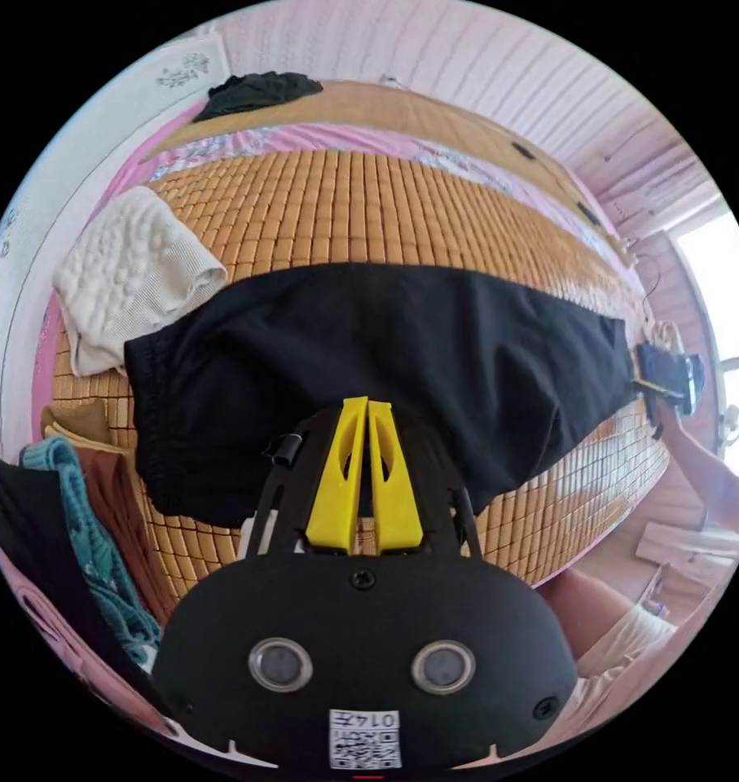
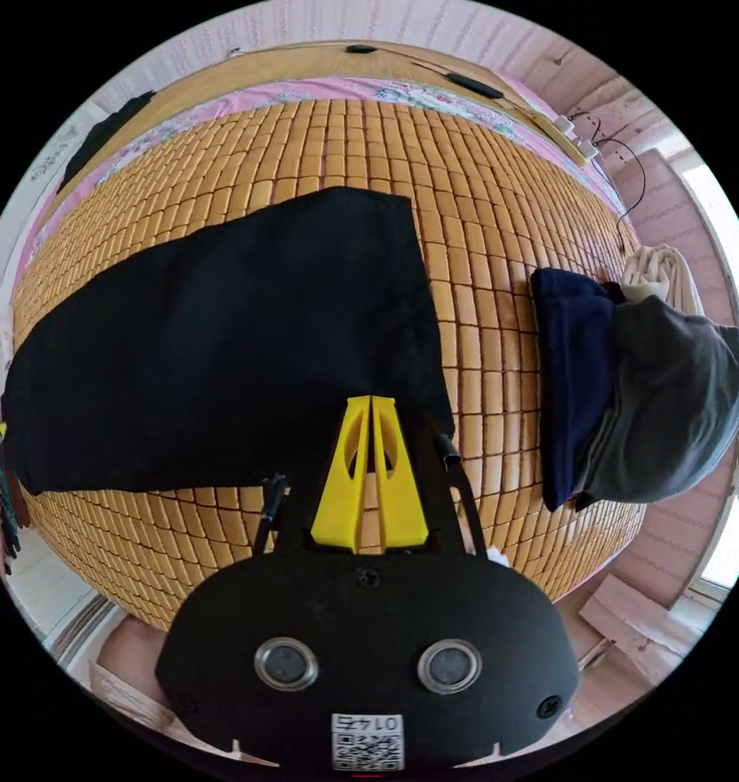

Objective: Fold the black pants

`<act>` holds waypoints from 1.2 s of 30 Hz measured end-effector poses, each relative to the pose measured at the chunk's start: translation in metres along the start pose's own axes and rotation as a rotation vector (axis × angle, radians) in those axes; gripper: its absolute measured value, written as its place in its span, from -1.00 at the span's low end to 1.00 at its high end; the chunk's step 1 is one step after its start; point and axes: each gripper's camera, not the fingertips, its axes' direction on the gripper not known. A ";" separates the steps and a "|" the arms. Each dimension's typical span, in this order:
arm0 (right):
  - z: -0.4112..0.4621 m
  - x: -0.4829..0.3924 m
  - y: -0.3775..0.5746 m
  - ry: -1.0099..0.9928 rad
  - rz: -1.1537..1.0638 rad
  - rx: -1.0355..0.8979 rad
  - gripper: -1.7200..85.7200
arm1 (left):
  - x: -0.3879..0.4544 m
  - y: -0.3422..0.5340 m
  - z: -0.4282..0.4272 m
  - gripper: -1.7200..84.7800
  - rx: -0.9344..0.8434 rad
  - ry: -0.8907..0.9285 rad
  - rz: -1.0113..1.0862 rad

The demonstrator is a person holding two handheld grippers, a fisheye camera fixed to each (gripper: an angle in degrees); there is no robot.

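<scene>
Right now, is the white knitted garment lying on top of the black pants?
No, the white knitted garment lies beside the black pants on the bamboo mat, at their waistband end.

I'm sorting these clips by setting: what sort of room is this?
Most likely a bedroom in a home. The black pants lie spread on a bed covered by a bamboo-tile mat, with a pink floral sheet at its far edge and folded clothes stacked beside them.

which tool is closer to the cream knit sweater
Left. The left tool sits over the black pants near their waistband end, beside the cream knit sweater. The right tool is at the pants' opposite end, by the dark folded clothes.
</scene>
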 end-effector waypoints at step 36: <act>0.112 0.090 0.174 -0.241 0.479 0.009 -0.78 | 0.176 0.037 0.231 -0.98 -0.244 -0.055 0.539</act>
